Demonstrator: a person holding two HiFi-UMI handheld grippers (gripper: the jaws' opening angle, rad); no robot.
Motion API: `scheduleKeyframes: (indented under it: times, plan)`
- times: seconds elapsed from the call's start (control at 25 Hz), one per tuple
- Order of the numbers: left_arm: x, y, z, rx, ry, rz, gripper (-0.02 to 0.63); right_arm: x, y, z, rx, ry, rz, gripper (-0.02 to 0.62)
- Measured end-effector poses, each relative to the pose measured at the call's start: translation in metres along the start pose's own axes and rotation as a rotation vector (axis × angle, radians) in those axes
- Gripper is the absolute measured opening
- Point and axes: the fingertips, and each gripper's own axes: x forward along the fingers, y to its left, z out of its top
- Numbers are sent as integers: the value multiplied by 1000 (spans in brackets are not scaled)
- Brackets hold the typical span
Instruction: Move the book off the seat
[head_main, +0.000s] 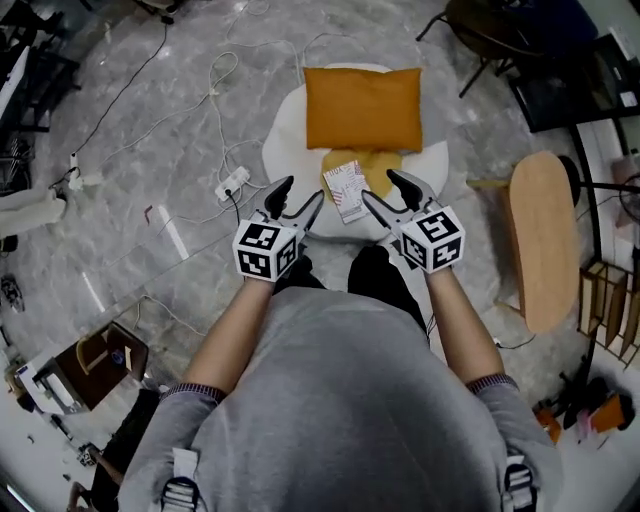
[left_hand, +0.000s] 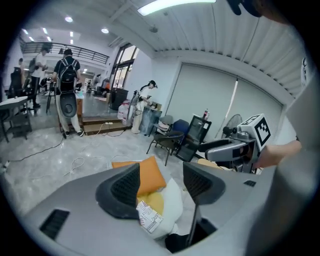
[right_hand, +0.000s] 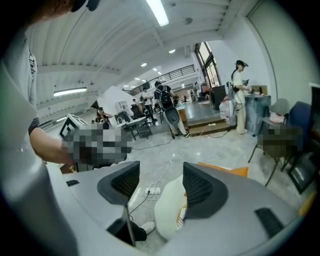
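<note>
A: State of left gripper?
B: Jaws wide apart, gripping nothing; just beside book.
A: Right gripper?
B: Likewise wide apart, empty, at the book's other side.
A: Book location?
B: Flat on white seat, near edge, below orange cushion.
A: Obscured?
B: Mostly behind one jaw in right gripper view; cover print illegible.

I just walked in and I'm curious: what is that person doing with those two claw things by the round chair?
A person holds a gripper in each hand in front of a white seat. A small book lies on the seat, in front of an orange cushion. The left gripper and the right gripper point at the book from either side. Both have their jaws open, and neither has taken hold of the book yet.
</note>
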Motion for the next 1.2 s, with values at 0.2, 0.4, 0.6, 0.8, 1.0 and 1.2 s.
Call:
scheduleKeyframes:
  times: [0.2, 0.4, 0.6, 0.8, 1.0, 1.2]
  plan:
    - [33, -4, -21, -100, -13, 157, 295, 14, -51, -18, -39, 76, 131, 284]
    - [66, 3, -46, -177, -21, 238, 293, 41, -78, -51, -38, 153, 200, 284]
    - [100, 18, -89, -250, 26, 261, 291, 76, -95, -91, 10, 223, 213, 284]
    - [138, 42, -150, -321, 105, 243, 291, 118, -121, -138, 81, 276, 191, 284]
    - [165, 66, -212, -387, 161, 249, 291, 154, -149, -201, 138, 349, 168, 285]
    - [189, 85, -279, -440, 219, 254, 291, 181, -161, -267, 167, 432, 165, 284]
